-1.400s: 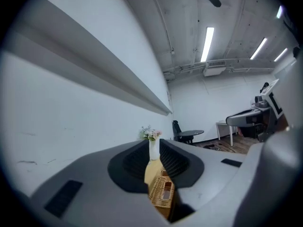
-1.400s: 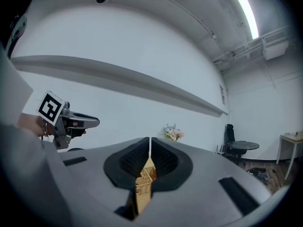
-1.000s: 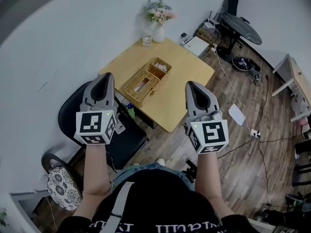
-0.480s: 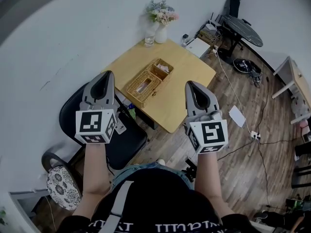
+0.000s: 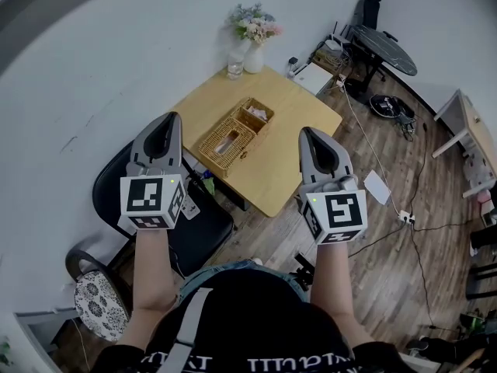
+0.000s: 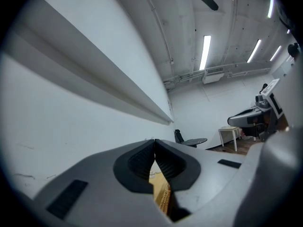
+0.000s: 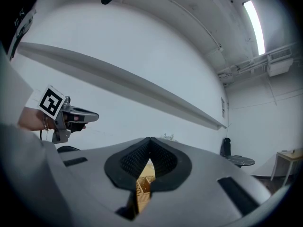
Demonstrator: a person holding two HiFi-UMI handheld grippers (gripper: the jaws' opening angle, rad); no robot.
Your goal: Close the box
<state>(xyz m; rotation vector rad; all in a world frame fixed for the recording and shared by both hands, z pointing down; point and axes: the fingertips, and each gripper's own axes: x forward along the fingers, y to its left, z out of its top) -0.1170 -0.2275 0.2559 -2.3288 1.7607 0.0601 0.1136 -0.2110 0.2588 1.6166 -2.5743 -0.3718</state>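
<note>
On wooden table [image 5: 289, 121], wicker box [image 5: 233, 135], left tongs [image 5: 174, 118] and right tongs [image 5: 304, 131] pressed together, empty

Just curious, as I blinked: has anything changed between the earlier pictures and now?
Both the left hand-held gripper and the right hand-held gripper tipped slightly upward. Nothing was grasped or released: jaws shut and empty, wicker box untouched on the table.
</note>
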